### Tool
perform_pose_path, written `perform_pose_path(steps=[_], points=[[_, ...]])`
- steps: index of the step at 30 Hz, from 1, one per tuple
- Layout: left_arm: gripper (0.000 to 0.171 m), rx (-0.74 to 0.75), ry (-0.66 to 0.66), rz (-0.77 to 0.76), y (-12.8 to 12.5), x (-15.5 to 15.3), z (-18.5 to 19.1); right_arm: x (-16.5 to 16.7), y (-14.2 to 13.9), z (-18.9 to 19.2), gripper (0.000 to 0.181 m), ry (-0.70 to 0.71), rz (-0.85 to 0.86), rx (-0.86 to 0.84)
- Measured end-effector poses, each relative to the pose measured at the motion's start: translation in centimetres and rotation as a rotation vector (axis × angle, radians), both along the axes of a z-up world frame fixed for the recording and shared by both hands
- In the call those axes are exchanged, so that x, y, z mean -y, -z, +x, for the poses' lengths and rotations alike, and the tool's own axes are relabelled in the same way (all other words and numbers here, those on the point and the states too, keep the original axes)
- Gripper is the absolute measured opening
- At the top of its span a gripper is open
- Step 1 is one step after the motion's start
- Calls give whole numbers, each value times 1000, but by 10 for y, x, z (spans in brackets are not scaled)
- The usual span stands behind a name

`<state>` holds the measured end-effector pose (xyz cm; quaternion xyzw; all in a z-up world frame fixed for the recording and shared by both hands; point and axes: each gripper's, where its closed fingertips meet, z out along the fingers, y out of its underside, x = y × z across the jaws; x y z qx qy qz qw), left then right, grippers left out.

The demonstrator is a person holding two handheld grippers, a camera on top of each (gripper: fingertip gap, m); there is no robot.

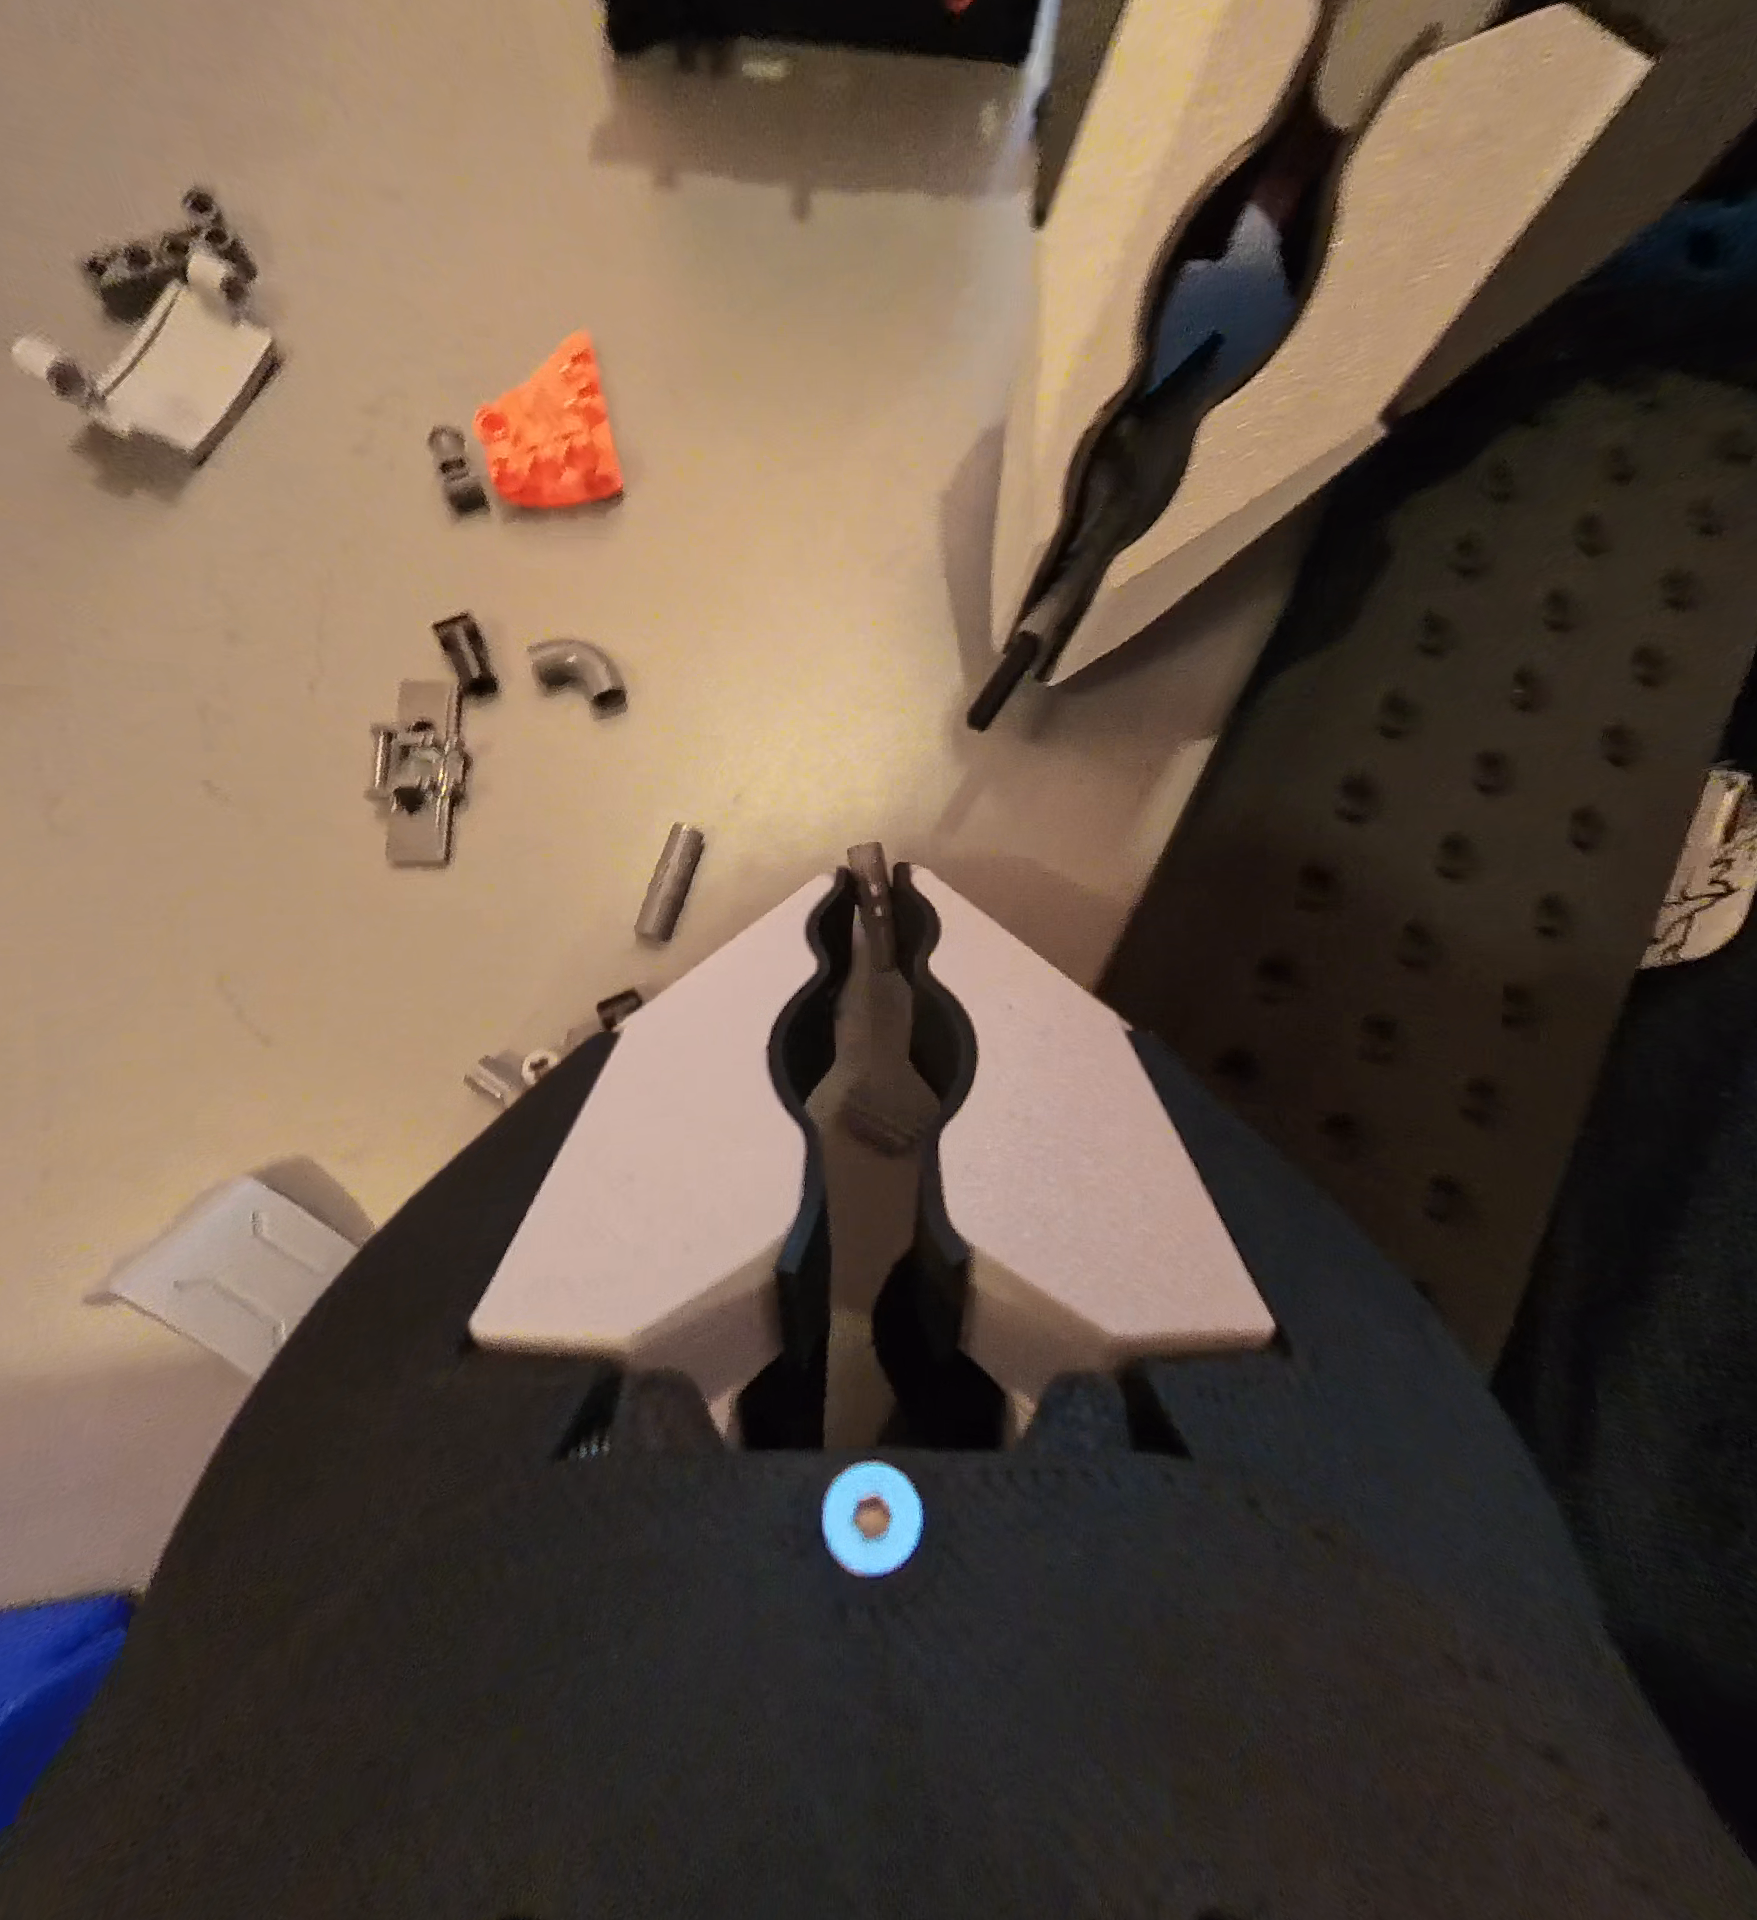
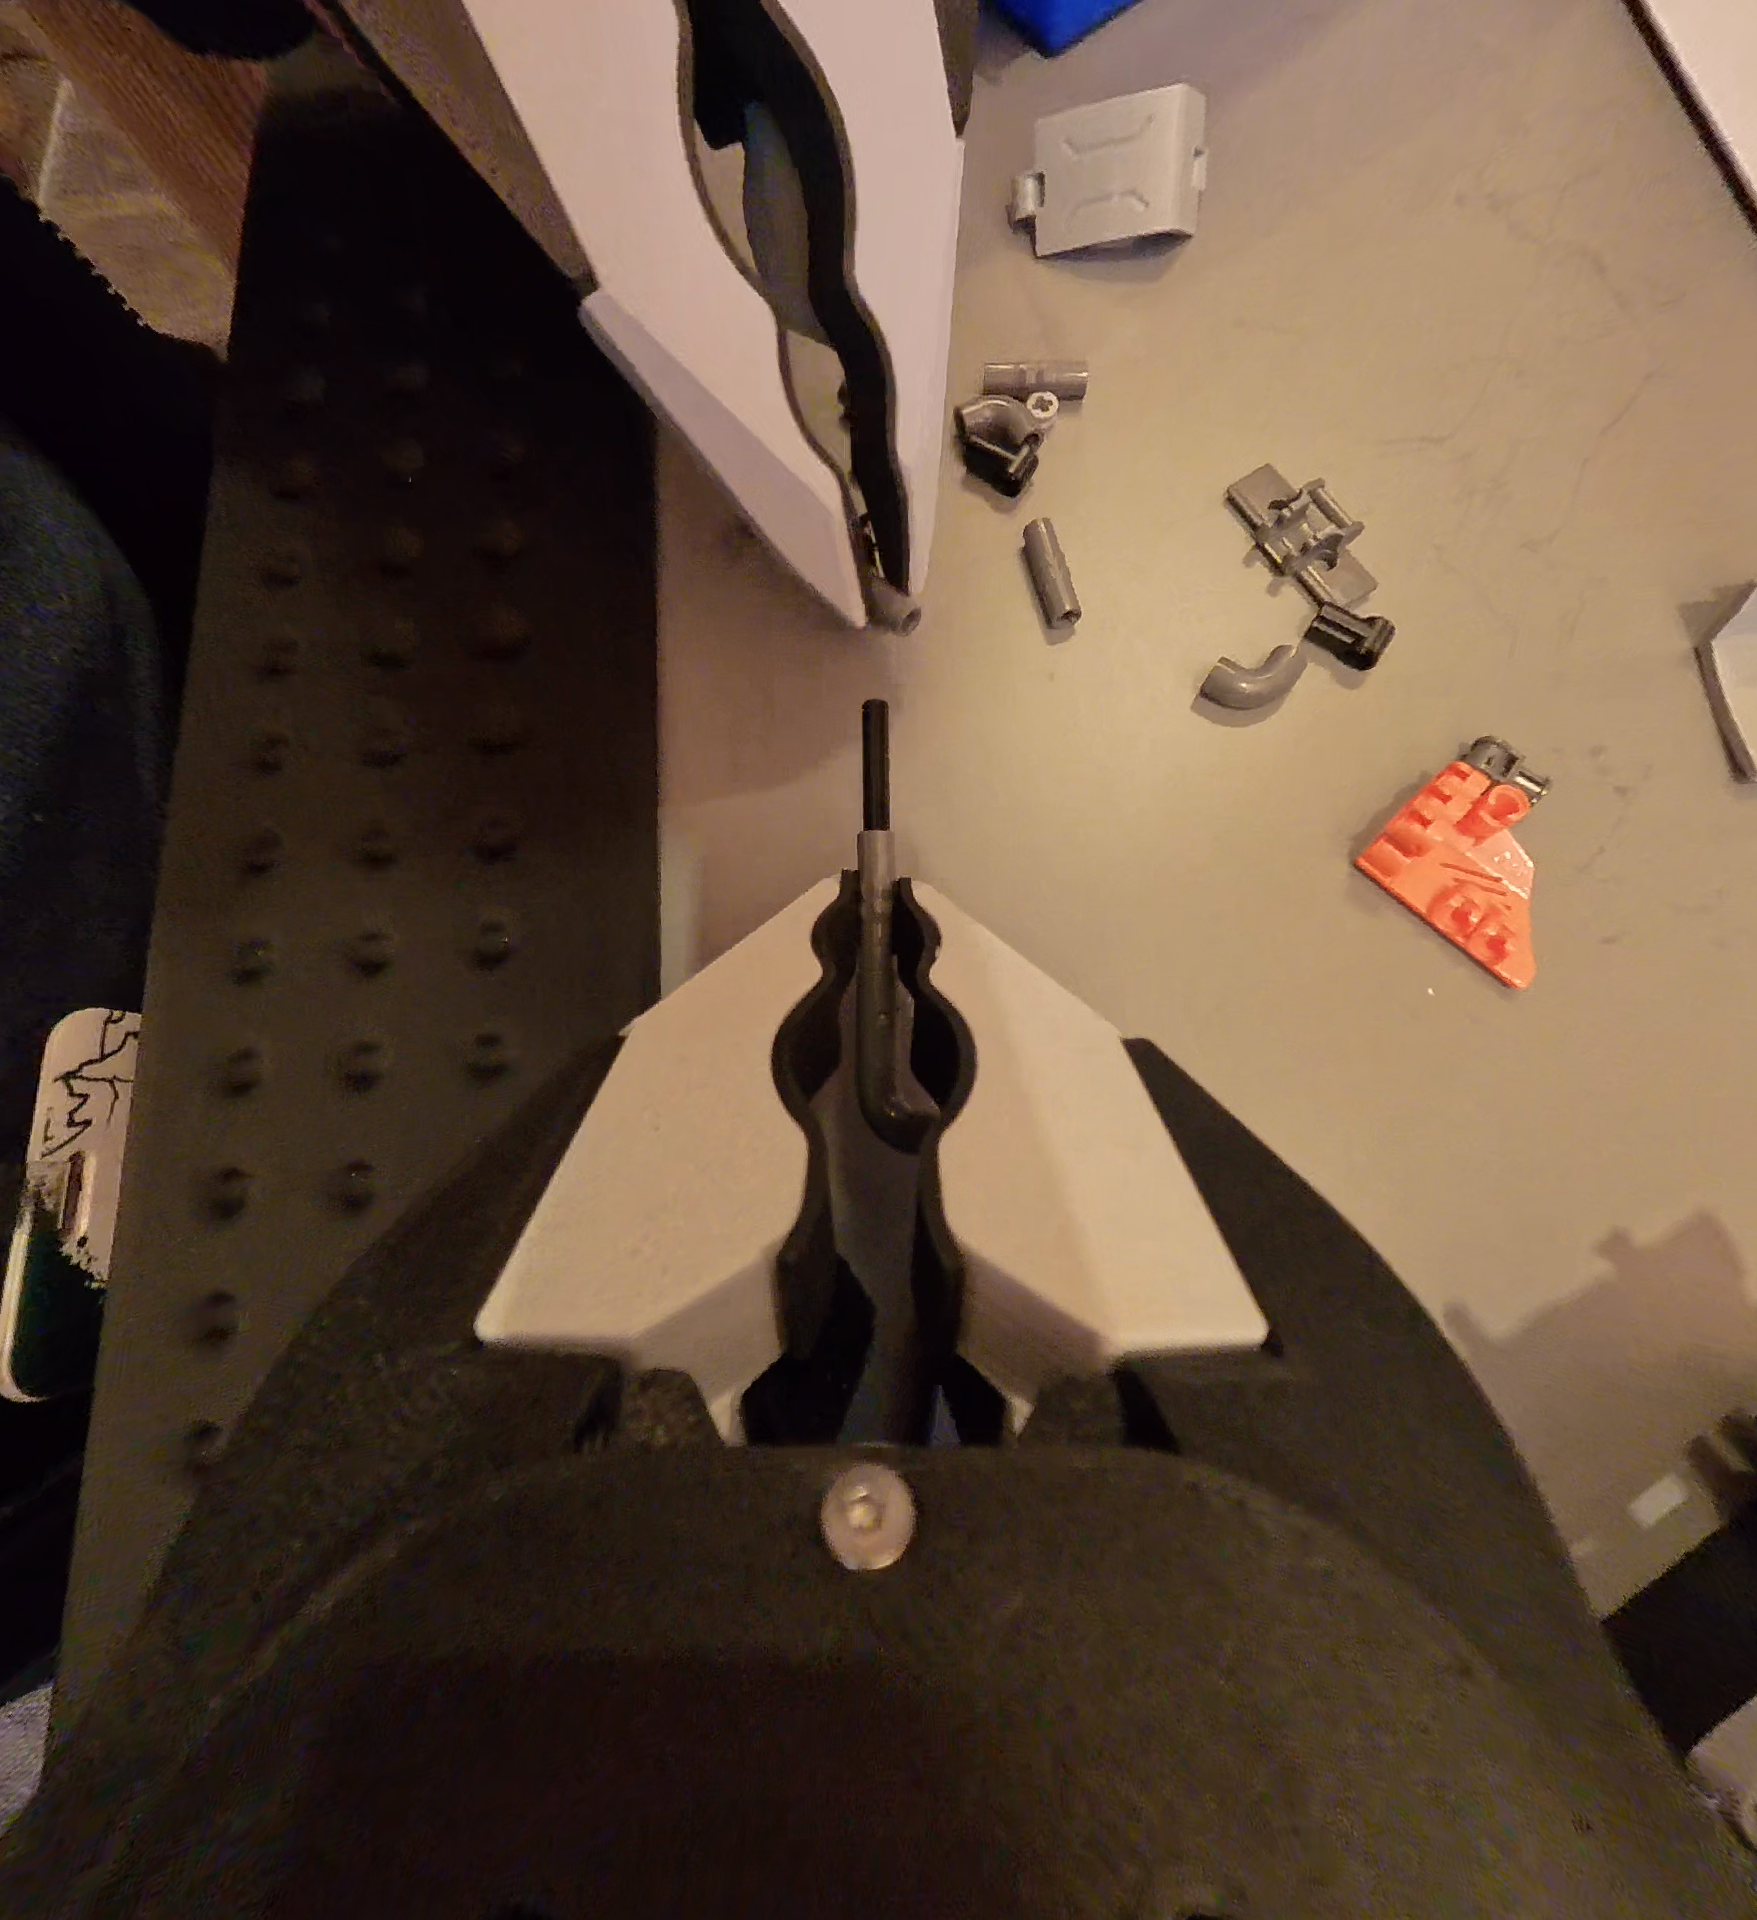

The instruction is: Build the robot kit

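Note:
My left gripper [image 1: 872,881] is shut on a small grey tube [image 1: 868,864] whose end pokes out past the tips. It also shows in the right wrist view [image 2: 889,608], coming in from the top. My right gripper [image 2: 874,883] is shut on a grey sleeve with a thin black axle [image 2: 874,764] sticking out forward. The axle tip points at the grey tube [image 2: 900,615], with a short gap between them. In the left wrist view the right gripper [image 1: 1025,660] comes in from the upper right, and its black axle [image 1: 996,694] shows. Both hover above the table.
A dark studded baseplate [image 1: 1456,831] [image 2: 386,727] lies beside both grippers. Loose parts lie on the grey table: a red wedge plate [image 1: 552,426] [image 2: 1445,873], a grey elbow [image 1: 578,670] [image 2: 1248,686], a grey tube [image 1: 668,883] [image 2: 1050,587], a grey panel [image 1: 230,1268] [image 2: 1113,171], and a grey clip assembly [image 1: 422,769] [image 2: 1300,540]. My hands' fingertips stand some 6 cm from each other. From the left gripper's tips to the grey elbow [image 2: 1248,686] is close to 7 cm. The left camera catches it too, in the left wrist view [image 1: 596,655].

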<state>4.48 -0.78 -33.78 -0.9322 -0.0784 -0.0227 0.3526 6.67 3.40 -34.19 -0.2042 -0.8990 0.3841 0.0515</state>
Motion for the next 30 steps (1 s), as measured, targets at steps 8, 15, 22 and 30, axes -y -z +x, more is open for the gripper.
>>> perform_pose_path(steps=[8, 15, 22, 30], points=[[4, -144, 96, 12, -12, -6, 8, 4, 1, 1, 4, -27, 45, -47], [4, -176, 145, 15, -15, -8, 18, 4, -1, 3, 3, -48, 66, -72], [11, -134, 114, -61, 7, -5, 18, 0, 4, 5, 4, -37, 65, -47], [19, -120, -92, -94, -8, 41, -25, -6, 1, 1, 3, -5, 41, -38]])
